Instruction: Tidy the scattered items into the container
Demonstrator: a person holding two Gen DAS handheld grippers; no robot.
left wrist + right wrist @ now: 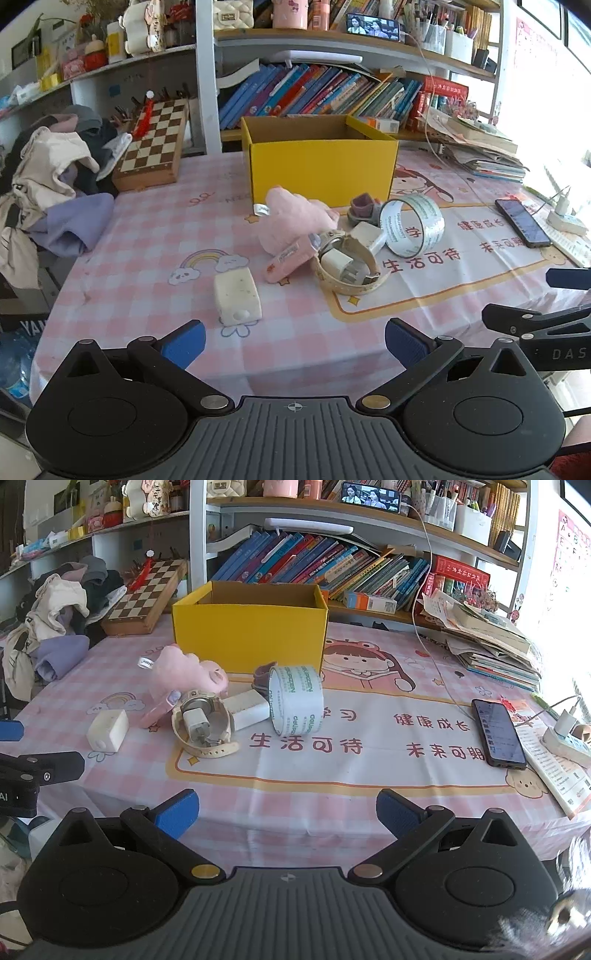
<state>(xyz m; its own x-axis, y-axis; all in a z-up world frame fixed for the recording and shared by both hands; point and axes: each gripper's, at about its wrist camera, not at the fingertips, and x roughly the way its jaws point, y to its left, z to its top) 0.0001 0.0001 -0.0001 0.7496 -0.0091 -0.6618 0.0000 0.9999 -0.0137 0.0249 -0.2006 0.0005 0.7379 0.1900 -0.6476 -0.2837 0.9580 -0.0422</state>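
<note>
On the pink checked tablecloth (147, 229), the yellow box (321, 162) stands open at your 12 o'clock, and nothing shows inside it from either wrist view. The scattered items lie in a cluster just in front of it. A pink plush toy (295, 221) sits nearest the box's front wall, at about 11 o'clock in the cluster. At its 5 o'clock lies a small pink case (288, 260), touching the plush. A cream watch (351, 269) lies on its side with its strap looped, and a white charger plug (338, 264) rests inside that loop. A second white block (247, 709) sits just behind the watch, touching the roll of clear tape (295, 701), which stands on its edge. A small purple-grey item (364, 208) sits between the tape and the box; you cannot tell what it is. Off at 8 o'clock, apart from the rest, lies a white speckled block (238, 295).

Your left gripper (295, 343) hovers over the near table edge with its blue pads wide apart, gripping nothing. Your right gripper (288, 812) hovers likewise, fingers spread and empty.

A black phone (498, 734) lies at 3 o'clock, well apart from the cluster, and a chessboard (155, 144) rests at 10 o'clock.
</note>
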